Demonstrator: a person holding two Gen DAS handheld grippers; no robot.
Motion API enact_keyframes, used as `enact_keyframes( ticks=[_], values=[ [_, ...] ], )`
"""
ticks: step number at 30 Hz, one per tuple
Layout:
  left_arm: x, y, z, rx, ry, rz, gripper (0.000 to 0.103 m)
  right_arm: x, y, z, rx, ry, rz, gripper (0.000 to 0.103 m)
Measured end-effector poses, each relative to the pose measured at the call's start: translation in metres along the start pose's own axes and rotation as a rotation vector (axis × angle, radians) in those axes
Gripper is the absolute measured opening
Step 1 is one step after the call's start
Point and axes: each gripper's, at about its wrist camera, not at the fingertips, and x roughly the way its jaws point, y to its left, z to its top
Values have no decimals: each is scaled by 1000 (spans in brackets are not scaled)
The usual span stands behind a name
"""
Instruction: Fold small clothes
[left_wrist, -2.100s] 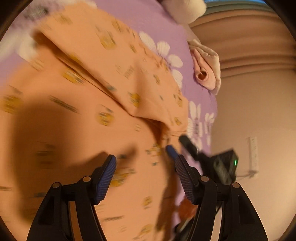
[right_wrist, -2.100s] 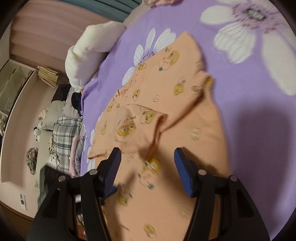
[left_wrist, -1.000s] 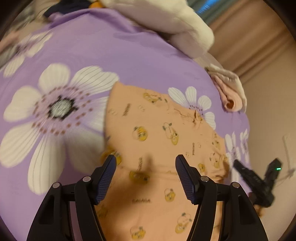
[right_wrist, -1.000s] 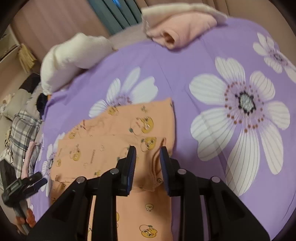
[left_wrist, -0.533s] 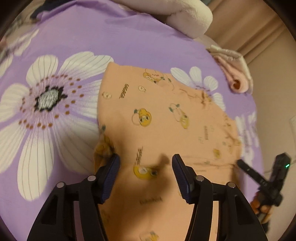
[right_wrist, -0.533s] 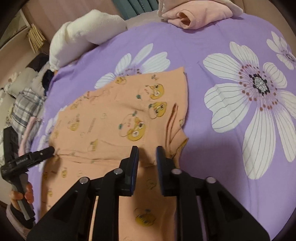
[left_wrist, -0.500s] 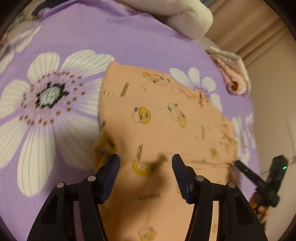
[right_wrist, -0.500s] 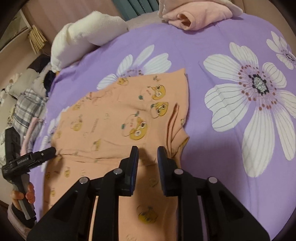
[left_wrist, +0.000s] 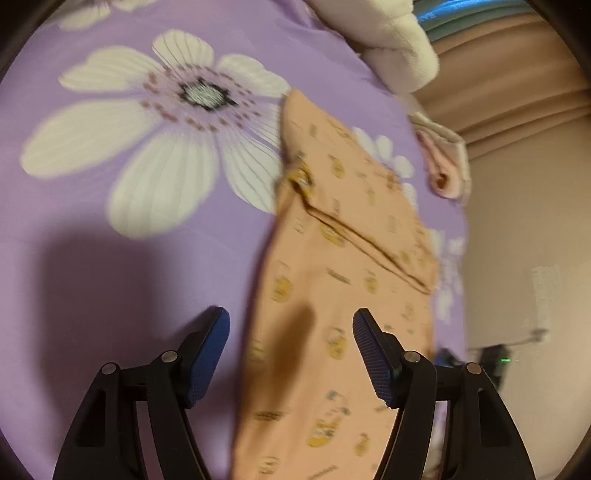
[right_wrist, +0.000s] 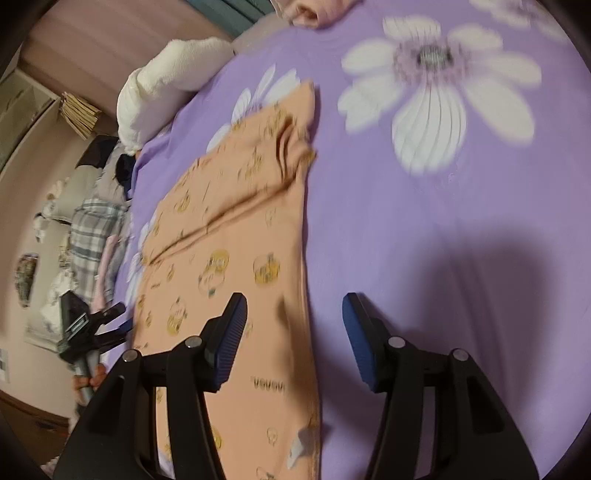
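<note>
An orange garment (left_wrist: 332, 280) printed with yellow cartoon figures lies on the purple flowered bedsheet (left_wrist: 122, 258). Its far part is folded back over the rest, and the fold edge runs across it. My left gripper (left_wrist: 291, 325) hovers over the garment's left edge, jaws opening, with nothing pressed between the pads. In the right wrist view the same garment (right_wrist: 229, 258) stretches away, and my right gripper (right_wrist: 293, 310) straddles its right edge, jaws opening and free of the cloth. The left gripper (right_wrist: 110, 321) shows at the far side, held by a hand (right_wrist: 88, 380).
A white fluffy pillow (right_wrist: 166, 81) and a rolled pink cloth (left_wrist: 443, 173) lie at the bed's far end. Plaid and other clothes (right_wrist: 92, 229) are piled beside the bed. The bed edge and a wall (left_wrist: 524, 221) lie to the right in the left wrist view.
Both grippers have drawn back along the garment toward its near end and outward to its side edges. The right jaws have gone from nearly shut to wide apart.
</note>
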Motion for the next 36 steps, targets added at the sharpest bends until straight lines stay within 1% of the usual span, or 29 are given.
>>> enact_keyframes(
  ticks=[1, 2, 4, 5, 7, 8, 13, 16, 19, 21, 24, 25, 26, 27, 28, 29, 30, 31, 33, 36],
  values=[
    [4, 1, -2, -13, 25, -53, 68, 1, -1, -3, 7, 3, 32, 55],
    [9, 1, -5, -23, 41, -84, 68, 3, -1, -6, 16, 9, 61, 55],
    [10, 1, -11, -21, 45, -100, 68, 7, 0, -12, 36, 34, 137, 54],
    [9, 1, -15, -20, 47, -112, 68, 9, 1, -15, 38, 47, 158, 54],
    [6, 3, -23, -26, 61, -146, 68, 10, 6, -25, 21, 64, 174, 54],
    [5, 3, -28, -24, 70, -157, 68, 10, 7, -29, 16, 73, 184, 52],
    [-8, 6, -63, -6, 132, -201, 68, 0, 9, -60, 5, 126, 241, 51],
    [-15, 5, -81, 5, 152, -211, 68, -6, 12, -80, 0, 158, 265, 51],
    [-18, 5, -96, -10, 158, -220, 68, -9, 17, -95, -10, 186, 276, 52],
    [-16, 1, -99, -4, 145, -205, 68, -8, 22, -102, -21, 194, 275, 52],
    [-3, -6, -91, -5, 144, -190, 67, 1, 31, -102, -39, 190, 262, 50],
    [-1, -7, -89, -7, 145, -186, 64, 4, 32, -99, -40, 189, 262, 48],
    [4, -10, -85, -2, 145, -173, 61, 7, 34, -97, -44, 187, 259, 43],
    [7, -12, -83, 0, 146, -167, 54, 14, 38, -95, -53, 184, 249, 35],
    [11, -11, -81, -9, 151, -163, 44, 16, 37, -94, -59, 181, 238, 31],
    [15, -10, -81, -19, 161, -155, 38, 18, 36, -93, -59, 181, 231, 22],
    [16, -7, -83, -27, 166, -144, 27, 22, 36, -92, -56, 182, 224, 16],
    [16, -4, -85, -42, 172, -142, 21, 22, 33, -90, -48, 182, 221, 15],
    [11, 6, -92, -72, 184, -162, 18, 19, 30, -91, -38, 182, 231, 14],
    [4, 14, -104, -89, 196, -177, 14, 11, 28, -101, -48, 195, 237, 14]
  ],
)
